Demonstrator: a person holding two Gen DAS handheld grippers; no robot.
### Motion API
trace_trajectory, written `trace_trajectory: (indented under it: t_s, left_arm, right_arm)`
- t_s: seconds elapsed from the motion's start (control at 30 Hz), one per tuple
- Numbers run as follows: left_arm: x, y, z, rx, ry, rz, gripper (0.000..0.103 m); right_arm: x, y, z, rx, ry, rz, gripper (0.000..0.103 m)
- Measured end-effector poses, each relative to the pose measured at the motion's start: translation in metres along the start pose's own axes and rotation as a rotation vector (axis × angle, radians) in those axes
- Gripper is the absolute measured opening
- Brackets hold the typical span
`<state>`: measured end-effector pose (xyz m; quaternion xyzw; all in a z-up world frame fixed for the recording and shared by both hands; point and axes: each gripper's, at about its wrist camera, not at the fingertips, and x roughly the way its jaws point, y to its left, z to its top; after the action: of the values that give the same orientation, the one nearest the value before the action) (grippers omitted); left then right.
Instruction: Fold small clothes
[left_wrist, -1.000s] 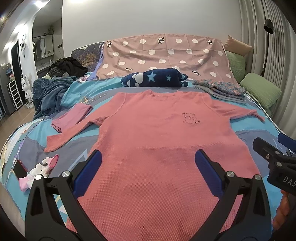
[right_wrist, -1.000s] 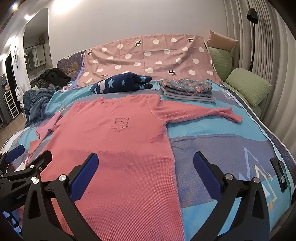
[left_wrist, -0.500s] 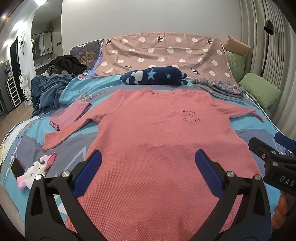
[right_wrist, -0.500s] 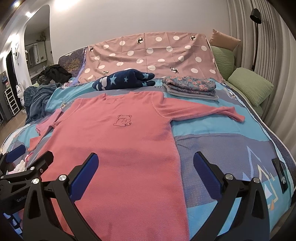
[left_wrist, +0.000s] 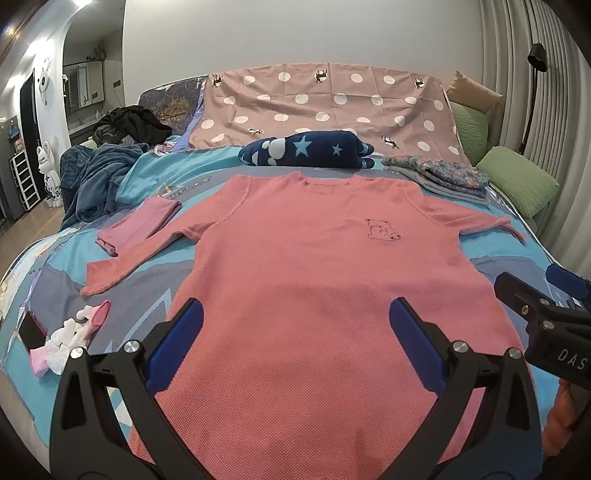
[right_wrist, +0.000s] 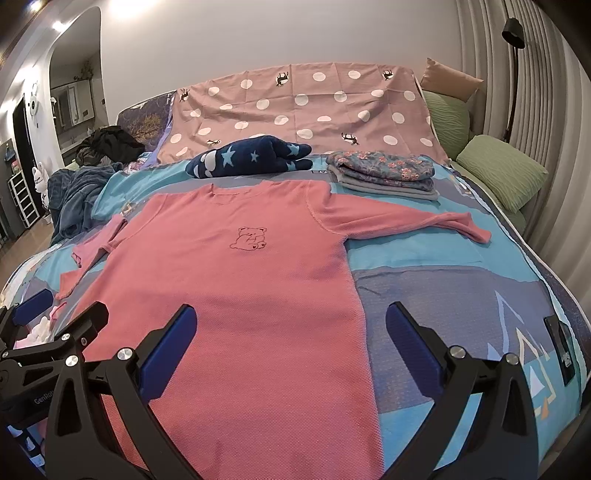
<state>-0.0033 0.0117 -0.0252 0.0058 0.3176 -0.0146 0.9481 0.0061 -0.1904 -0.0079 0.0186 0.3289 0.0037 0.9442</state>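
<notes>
Your left gripper (left_wrist: 295, 343) and right gripper (right_wrist: 291, 339) hang with fingers spread, empty, above the shirt (left_wrist: 314, 266), which lies flat with sleeves out, ready for folding.

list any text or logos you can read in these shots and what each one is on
"DAS", cut off by the frame edge, on the right hand-held gripper body, seen from the left wrist view.
"GenRob", cut off, on the left hand-held gripper body, seen from the right wrist view.
Print on the bedspread near the pink shirt collar: too blurred to read.
Shirt chest: a bear outline, no words.
</notes>
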Motion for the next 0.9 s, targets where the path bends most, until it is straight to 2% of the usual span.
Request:
trace_trajectory:
  t_s: [0.9]
  left_arm:
    - [0.017,0.024,0.001,-0.059,0.035,-0.037,0.101]
  right_arm:
    - [0.019,0.018,0.012,-0.037,0.028,-0.019,0.102]
